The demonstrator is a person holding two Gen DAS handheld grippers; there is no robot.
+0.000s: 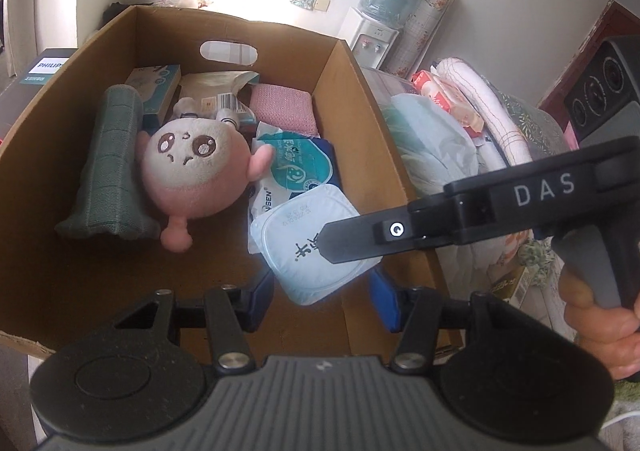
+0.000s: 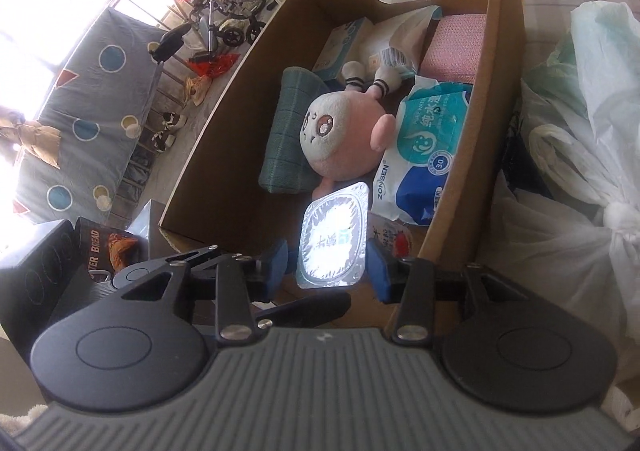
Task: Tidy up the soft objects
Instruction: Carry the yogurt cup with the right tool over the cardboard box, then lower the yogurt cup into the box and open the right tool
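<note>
Left claw (image 1: 322, 301) open, right claw (image 2: 330, 269) open, both empty above cardboard box (image 1: 352, 123) holding pink plush (image 1: 196, 175)

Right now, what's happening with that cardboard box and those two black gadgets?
A person is sorting soft things into a cardboard box, holding a hand-held gripper in each hand. The left hand-held gripper and right hand-held gripper both hover over the near end, jaws apart, gripping nothing. Below them lies a flat sealed packet. Already inside are a pink plush toy, a rolled green towel, a wet-wipes pack and a pink cloth.
</note>
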